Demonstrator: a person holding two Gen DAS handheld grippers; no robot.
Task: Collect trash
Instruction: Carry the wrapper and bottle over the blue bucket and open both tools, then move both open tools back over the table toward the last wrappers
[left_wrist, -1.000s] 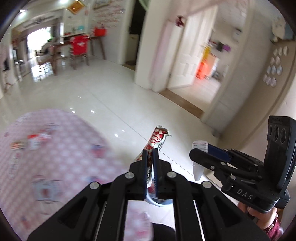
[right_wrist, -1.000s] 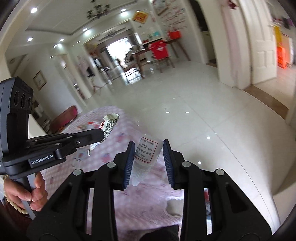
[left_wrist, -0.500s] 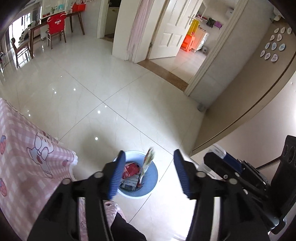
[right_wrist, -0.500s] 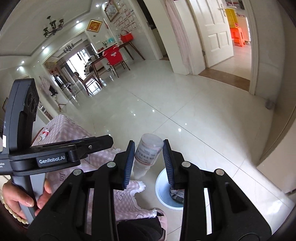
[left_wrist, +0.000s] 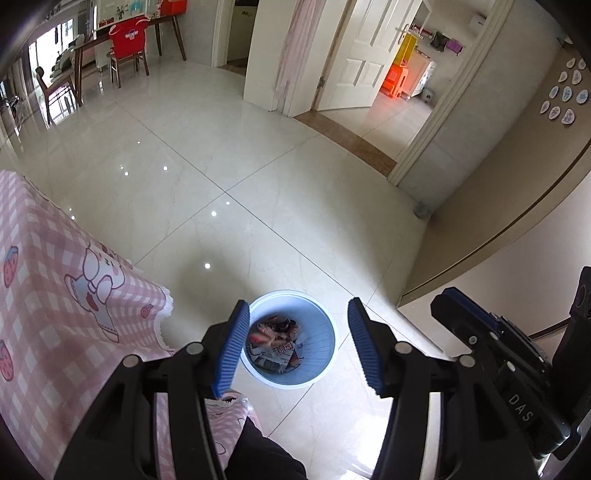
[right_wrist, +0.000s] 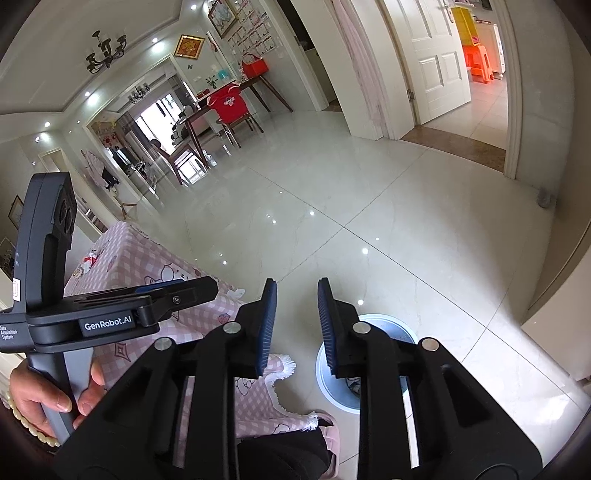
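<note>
A light blue trash bin (left_wrist: 325, 347) stands on the tiled floor beside the table, with several wrappers (left_wrist: 273, 343) lying in it. My left gripper (left_wrist: 297, 343) is open and empty, held directly above the bin. My right gripper (right_wrist: 296, 325) is open and empty, also above the floor; the bin (right_wrist: 399, 328) shows just right of and below its right finger. The right gripper's body (left_wrist: 491, 354) shows at the right of the left wrist view. The left gripper's body (right_wrist: 110, 314) shows at the left of the right wrist view.
A table with a pink checked cloth (left_wrist: 55, 295) sits left of the bin, its corner hanging near the bin (right_wrist: 221, 310). Glossy tiled floor (left_wrist: 258, 184) stretches ahead. A beige wall (left_wrist: 498, 206) and white doors (left_wrist: 362, 55) lie right. A dining table with red chair (left_wrist: 125, 40) stands far back.
My left gripper opened and dropped the red-white wrapper into the bin. My right gripper opened and let go of the small plastic bottle, which is out of sight now.
</note>
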